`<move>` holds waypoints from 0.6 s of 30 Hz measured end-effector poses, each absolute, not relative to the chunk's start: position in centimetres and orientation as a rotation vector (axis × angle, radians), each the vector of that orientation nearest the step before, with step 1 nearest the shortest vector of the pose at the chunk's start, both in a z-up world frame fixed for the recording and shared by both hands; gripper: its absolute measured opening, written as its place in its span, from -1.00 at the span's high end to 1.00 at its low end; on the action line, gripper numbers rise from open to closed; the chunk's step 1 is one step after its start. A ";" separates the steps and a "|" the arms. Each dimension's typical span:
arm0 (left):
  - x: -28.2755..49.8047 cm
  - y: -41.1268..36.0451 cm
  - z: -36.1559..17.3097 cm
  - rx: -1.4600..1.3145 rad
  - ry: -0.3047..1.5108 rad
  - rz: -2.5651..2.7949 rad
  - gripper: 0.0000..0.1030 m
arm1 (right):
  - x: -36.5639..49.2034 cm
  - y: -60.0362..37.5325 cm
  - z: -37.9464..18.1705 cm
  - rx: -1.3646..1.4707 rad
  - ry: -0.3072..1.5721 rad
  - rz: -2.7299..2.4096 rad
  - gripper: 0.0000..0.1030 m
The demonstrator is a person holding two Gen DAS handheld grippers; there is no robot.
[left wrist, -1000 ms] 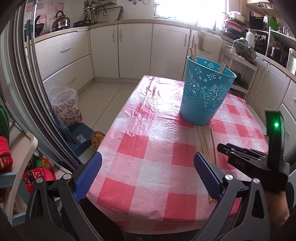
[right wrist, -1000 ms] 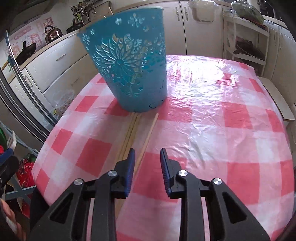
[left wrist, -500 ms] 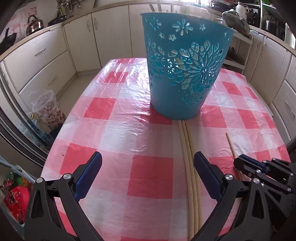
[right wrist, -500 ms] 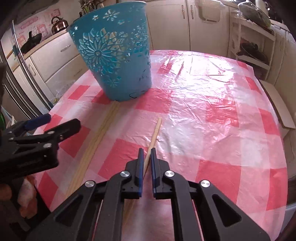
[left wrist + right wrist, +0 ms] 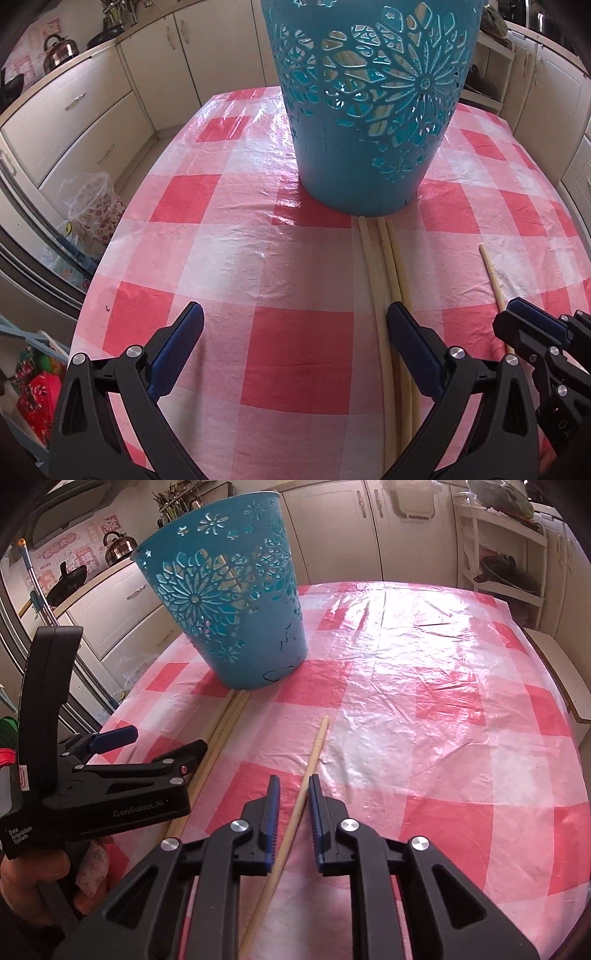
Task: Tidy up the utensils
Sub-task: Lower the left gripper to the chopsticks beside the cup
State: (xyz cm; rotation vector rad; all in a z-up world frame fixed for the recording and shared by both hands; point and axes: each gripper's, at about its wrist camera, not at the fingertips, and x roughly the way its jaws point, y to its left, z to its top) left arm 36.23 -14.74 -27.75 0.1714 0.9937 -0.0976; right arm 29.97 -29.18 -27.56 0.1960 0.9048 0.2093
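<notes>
A blue cut-out basket (image 5: 373,107) stands on the red-checked tablecloth (image 5: 236,236), with chopsticks showing through its holes; it also shows in the right wrist view (image 5: 236,602). Three wooden chopsticks (image 5: 384,280) lie side by side in front of it. My left gripper (image 5: 293,317) is wide open above the cloth, its right finger (image 5: 410,339) over these chopsticks. A single chopstick (image 5: 310,771) lies apart to the right. My right gripper (image 5: 293,784) is slightly open, with a finger on each side of it. The left gripper (image 5: 147,746) shows at left.
Kitchen cabinets (image 5: 85,110) run along the far walls. A plastic-lined bin (image 5: 96,206) stands on the floor left of the table. A shelf rack (image 5: 506,554) stands at the back right. The table's left edge (image 5: 92,280) is close to my left gripper.
My left gripper has moved forward and lower toward the basket and the three chopsticks. My right gripper's fingers have opened a little around the single chopstick.
</notes>
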 end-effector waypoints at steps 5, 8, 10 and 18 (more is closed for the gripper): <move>35.8 -14.1 -27.4 0.183 0.987 -0.117 -0.67 | 29.9 -29.2 -27.6 0.204 0.904 0.212 0.65; 35.9 -13.8 -27.2 0.181 0.992 -0.160 -0.36 | 29.8 -29.2 -27.6 0.208 0.903 0.209 0.65; 36.2 -13.9 -27.1 0.189 0.992 -0.204 -0.10 | 29.8 -29.2 -27.7 0.208 0.902 0.209 0.65; 35.8 -13.6 -27.0 0.199 1.009 -0.386 0.80 | 29.8 -29.4 -27.7 0.216 0.903 0.214 0.63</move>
